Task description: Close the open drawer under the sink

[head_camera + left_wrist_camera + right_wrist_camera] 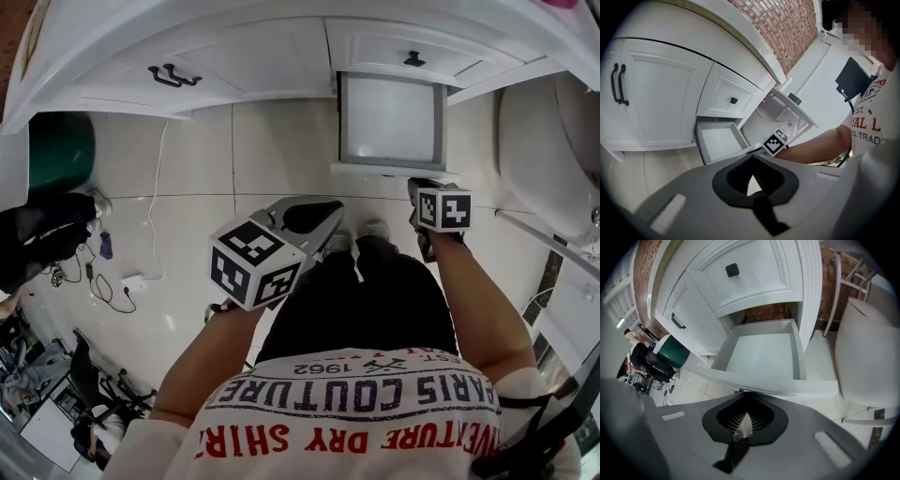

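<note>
With the open drawer [392,120] just ahead of the right gripper [419,185], whose jaws, like those of the left gripper [314,217], are closed together and empty, the approach is judged complete and a forward push is required.

Looks down on pale glossy floor tiles [192,159] beneath the left gripper [330,217]. Faces white cupboard doors [187,56] with black handles [173,75], ahead and to its left. Shows a red brick wall [787,28] higher up, a green bin [61,152] and black bag [42,239] far left, and a white plug strip [134,280] on the tiles.
</note>
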A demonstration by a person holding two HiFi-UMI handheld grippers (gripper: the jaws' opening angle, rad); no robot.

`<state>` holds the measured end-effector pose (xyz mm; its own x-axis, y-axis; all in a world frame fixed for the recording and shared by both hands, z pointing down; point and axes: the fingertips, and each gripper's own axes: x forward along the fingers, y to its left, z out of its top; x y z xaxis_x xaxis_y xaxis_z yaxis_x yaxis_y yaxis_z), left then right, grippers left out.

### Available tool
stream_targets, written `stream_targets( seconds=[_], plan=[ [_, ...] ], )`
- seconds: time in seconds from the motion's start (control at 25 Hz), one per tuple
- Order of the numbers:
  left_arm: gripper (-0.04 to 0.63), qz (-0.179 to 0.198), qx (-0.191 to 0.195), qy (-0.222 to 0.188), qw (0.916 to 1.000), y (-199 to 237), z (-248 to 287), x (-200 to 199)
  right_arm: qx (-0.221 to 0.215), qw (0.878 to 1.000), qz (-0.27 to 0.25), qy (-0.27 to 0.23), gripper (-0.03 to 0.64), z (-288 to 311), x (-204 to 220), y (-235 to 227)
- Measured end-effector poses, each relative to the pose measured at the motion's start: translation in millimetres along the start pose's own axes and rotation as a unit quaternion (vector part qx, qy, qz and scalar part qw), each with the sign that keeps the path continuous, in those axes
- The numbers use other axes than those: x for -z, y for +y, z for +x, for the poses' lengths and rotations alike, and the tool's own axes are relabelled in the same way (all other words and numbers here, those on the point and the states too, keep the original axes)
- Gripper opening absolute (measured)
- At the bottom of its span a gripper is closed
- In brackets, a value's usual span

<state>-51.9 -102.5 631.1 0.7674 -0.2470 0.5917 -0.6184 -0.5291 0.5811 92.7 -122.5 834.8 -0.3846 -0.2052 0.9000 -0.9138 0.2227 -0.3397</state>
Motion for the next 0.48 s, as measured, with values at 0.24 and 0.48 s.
stream_targets(
  seconds=[0.24,0.48],
  plan=[
    [-0.008,0.0,-0.004,-0.002,1.0,1.3,2.5,-6.1,0.0,1.0,0.012,-0.025,0.007,2.2,-34.0,-5.7],
    [-0.008,0.006,-0.018,-0.015,0.9997,18.4,6.1,-16.0,-0.001,0.999,-0.003,-0.053,0.008,13.5,-83.0,-13.5]
  ],
)
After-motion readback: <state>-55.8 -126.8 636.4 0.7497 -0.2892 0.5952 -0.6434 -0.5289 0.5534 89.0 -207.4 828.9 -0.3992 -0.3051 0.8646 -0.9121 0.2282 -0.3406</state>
